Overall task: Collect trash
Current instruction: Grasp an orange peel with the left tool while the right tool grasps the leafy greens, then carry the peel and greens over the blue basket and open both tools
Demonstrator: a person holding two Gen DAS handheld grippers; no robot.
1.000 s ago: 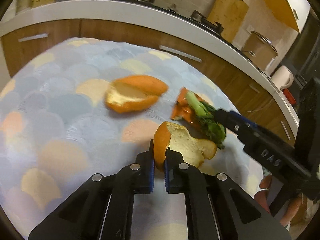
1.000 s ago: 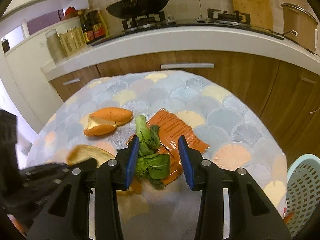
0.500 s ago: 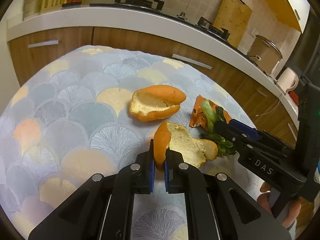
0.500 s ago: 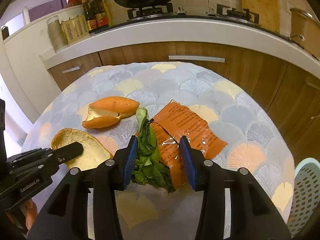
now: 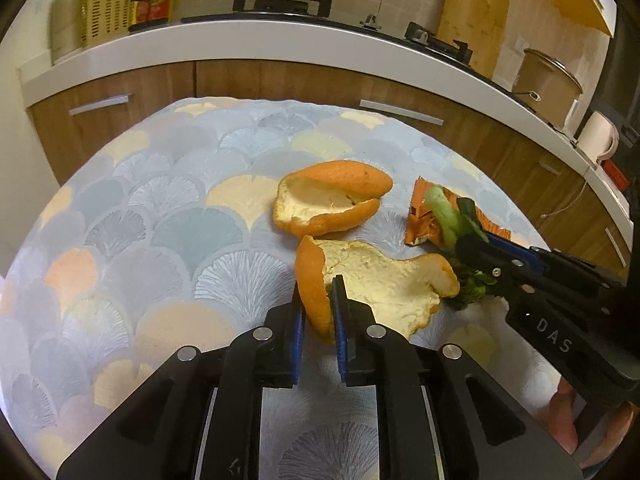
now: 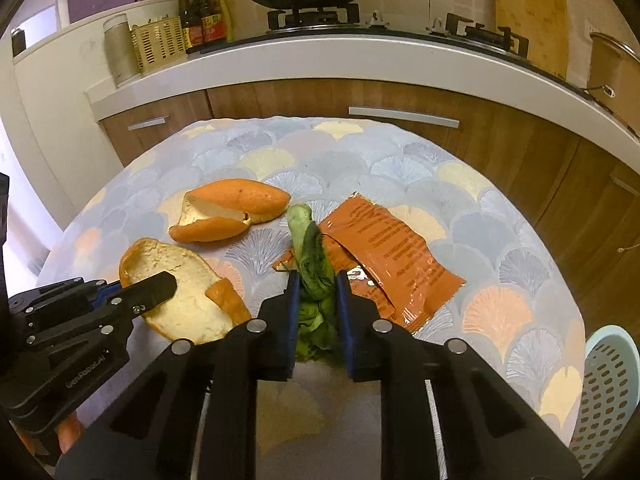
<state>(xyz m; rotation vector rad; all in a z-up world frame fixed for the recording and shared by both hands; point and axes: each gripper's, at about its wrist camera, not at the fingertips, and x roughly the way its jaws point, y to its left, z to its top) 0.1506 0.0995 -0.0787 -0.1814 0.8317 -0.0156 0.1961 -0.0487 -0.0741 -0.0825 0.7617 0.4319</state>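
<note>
My left gripper (image 5: 317,292) is shut on the rim of a large orange peel (image 5: 376,280), white side up; it also shows in the right wrist view (image 6: 180,292). My right gripper (image 6: 316,280) is shut on a green vegetable scrap (image 6: 314,256), which shows in the left wrist view (image 5: 448,220) too. A second orange peel (image 5: 328,204) (image 6: 228,210) lies on the table behind. An orange foil wrapper (image 6: 388,252) lies flat to the right of the vegetable.
The round table (image 5: 160,220) has a fan-patterned cloth. A light blue perforated basket (image 6: 608,392) stands off the table's right edge. Wooden cabinets (image 6: 400,96) and a white counter with a stove lie behind the table.
My right gripper has closed its jaws onto the vegetable scrap. My left gripper, still holding the peel, has drawn back, so more of the table shows.
</note>
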